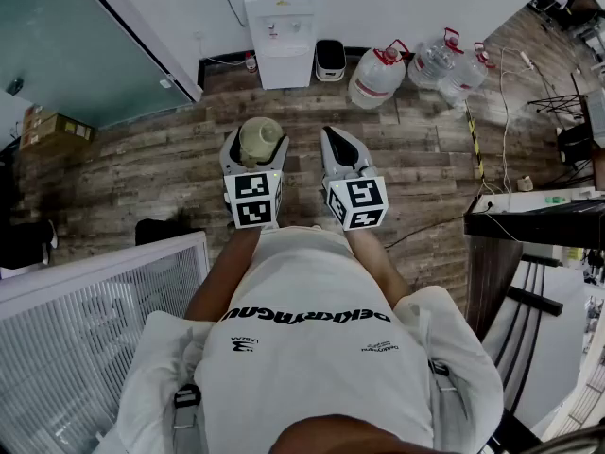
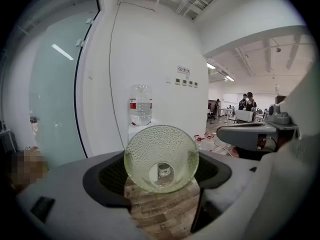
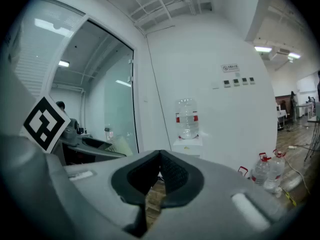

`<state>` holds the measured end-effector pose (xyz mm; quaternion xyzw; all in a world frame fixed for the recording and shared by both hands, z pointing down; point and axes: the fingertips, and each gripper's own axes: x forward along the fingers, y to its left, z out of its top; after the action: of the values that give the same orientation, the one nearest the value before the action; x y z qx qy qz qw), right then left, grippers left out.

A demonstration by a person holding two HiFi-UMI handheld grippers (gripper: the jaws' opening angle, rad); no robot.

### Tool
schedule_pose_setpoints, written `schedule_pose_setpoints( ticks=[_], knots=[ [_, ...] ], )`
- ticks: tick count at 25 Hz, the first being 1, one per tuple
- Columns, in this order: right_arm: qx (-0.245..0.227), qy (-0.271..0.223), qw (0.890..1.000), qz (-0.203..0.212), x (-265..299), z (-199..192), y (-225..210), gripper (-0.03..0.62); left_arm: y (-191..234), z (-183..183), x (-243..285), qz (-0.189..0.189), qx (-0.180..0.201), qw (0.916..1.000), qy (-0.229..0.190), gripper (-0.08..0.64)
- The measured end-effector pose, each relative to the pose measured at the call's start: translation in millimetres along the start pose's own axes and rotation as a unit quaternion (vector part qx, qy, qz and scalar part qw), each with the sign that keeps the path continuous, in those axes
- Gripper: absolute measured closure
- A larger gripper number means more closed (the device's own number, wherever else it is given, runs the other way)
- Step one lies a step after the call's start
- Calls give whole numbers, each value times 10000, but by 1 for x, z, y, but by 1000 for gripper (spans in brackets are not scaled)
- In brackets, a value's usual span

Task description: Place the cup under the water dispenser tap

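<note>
The wooden floor [image 1: 142, 173] ran from the person's feet to a white wall at the far end, with a glass partition [image 1: 76, 55] on the left. Against that wall stood the water dispenser [image 1: 283, 26], white and upright with a bottle on top, and a few spare bottles [image 1: 376, 77] sat on the floor to its right. The person [image 1: 312, 329], in a white shirt, stood well back from it and held both tools out in front. The left gripper [image 1: 256, 138] had its jaws spread wide and clamped on the sides of the cup [image 2: 161, 156], a pale green, dimpled, see-through one. The right gripper [image 1: 336, 135], just beside it, had its jaws closed together on nothing. The cup was carried in the air over the floor, not yet anywhere near the tap. It lay tilted along the gripper, with its mouth facing back toward the person and its base pointing toward the far wall. The dispenser lay straight ahead of the cup and a touch to the right, roughly between the lines of the two grippers and still well apart from both. The left hand was the one to carry it there. I judged that the cup would have to be tipped upright before it could stand under the tap, which was too small to make out.
</note>
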<state>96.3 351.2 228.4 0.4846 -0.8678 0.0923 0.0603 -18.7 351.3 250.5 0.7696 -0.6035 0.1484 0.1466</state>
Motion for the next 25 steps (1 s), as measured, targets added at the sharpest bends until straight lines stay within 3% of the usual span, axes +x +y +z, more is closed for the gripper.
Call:
schedule_pose_setpoints(
  ticks=[15,25],
  knots=[
    [212,-297,9991,213,-39,0,-26,597,-57,-6,-8,-10,109,9999,-134,184],
    [286,-93,9989,353,-24,-20,-41,598,-63,-15,10,62,-67,9998,-156,184]
  ],
)
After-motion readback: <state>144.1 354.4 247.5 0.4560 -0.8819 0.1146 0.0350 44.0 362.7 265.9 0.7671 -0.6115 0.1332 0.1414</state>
